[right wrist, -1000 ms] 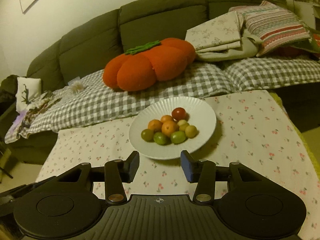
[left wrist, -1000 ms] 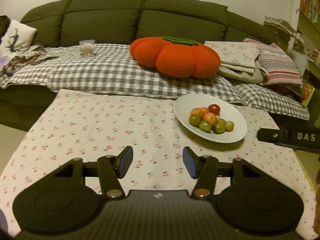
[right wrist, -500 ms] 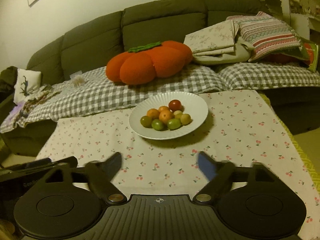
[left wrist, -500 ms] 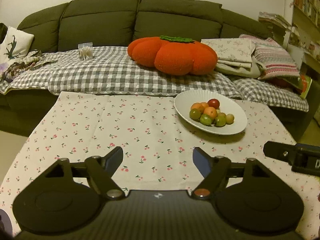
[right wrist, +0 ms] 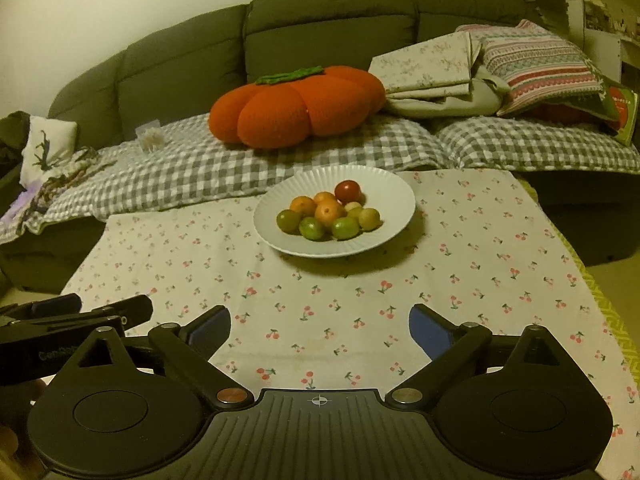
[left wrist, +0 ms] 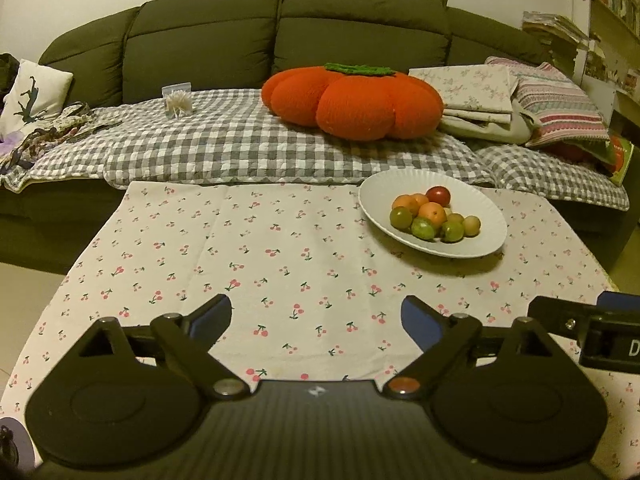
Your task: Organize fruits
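Observation:
A white ribbed plate (left wrist: 386, 194) (right wrist: 390, 188) stands on the cherry-print tablecloth (left wrist: 260, 248) (right wrist: 460, 264). It holds several small fruits: orange ones (right wrist: 329, 211), green ones (right wrist: 311, 227) and a red one (right wrist: 347, 191) (left wrist: 438, 195). My left gripper (left wrist: 316, 318) is open and empty, near the table's front edge, left of the plate. My right gripper (right wrist: 320, 322) is open and empty, facing the plate from the front. Each gripper shows at the edge of the other's view.
A dark green sofa (left wrist: 280, 36) with a grey checked blanket (left wrist: 224, 148) runs behind the table. On it lie an orange pumpkin cushion (left wrist: 352, 96) (right wrist: 296, 106), folded linen and a striped pillow (right wrist: 536, 64). A small clear box (left wrist: 177, 98) sits at the back left.
Both grippers have opened wide from a narrower gap and pulled back from the plate toward the table's front edge.

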`<state>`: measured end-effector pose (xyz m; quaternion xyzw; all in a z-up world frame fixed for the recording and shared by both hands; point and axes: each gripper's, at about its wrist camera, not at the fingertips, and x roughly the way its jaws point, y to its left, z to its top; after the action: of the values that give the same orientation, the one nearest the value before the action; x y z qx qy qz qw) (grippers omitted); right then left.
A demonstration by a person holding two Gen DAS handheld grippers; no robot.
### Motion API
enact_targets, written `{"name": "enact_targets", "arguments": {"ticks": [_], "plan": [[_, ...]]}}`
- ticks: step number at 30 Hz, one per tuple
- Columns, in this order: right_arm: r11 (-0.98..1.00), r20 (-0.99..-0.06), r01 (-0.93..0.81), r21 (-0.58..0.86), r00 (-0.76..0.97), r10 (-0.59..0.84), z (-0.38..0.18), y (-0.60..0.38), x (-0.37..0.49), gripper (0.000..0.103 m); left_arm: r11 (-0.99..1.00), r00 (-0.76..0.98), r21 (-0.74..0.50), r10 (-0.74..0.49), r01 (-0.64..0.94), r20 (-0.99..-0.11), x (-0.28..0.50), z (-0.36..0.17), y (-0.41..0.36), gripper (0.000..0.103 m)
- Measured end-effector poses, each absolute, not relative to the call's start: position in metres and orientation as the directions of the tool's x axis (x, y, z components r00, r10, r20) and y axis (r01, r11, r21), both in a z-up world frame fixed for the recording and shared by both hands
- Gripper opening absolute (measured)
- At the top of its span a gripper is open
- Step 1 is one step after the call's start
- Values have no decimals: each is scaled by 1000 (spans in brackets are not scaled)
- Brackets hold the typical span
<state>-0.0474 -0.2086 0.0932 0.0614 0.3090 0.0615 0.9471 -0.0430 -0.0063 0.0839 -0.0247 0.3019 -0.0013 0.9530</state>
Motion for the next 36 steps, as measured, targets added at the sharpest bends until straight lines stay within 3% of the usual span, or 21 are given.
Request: {"name": "enact_targets", "arguments": {"ticks": [19, 36], "plan": [[984, -600, -74, 159, 784, 156, 86, -209, -44, 98, 999, 815, -29, -1, -20, -579, -43, 85, -8, 102], [984, -601, -84, 157, 782, 163, 86, -209, -45, 98, 1000, 828, 3, -11, 15, -560, -47, 85, -15, 102]]}}
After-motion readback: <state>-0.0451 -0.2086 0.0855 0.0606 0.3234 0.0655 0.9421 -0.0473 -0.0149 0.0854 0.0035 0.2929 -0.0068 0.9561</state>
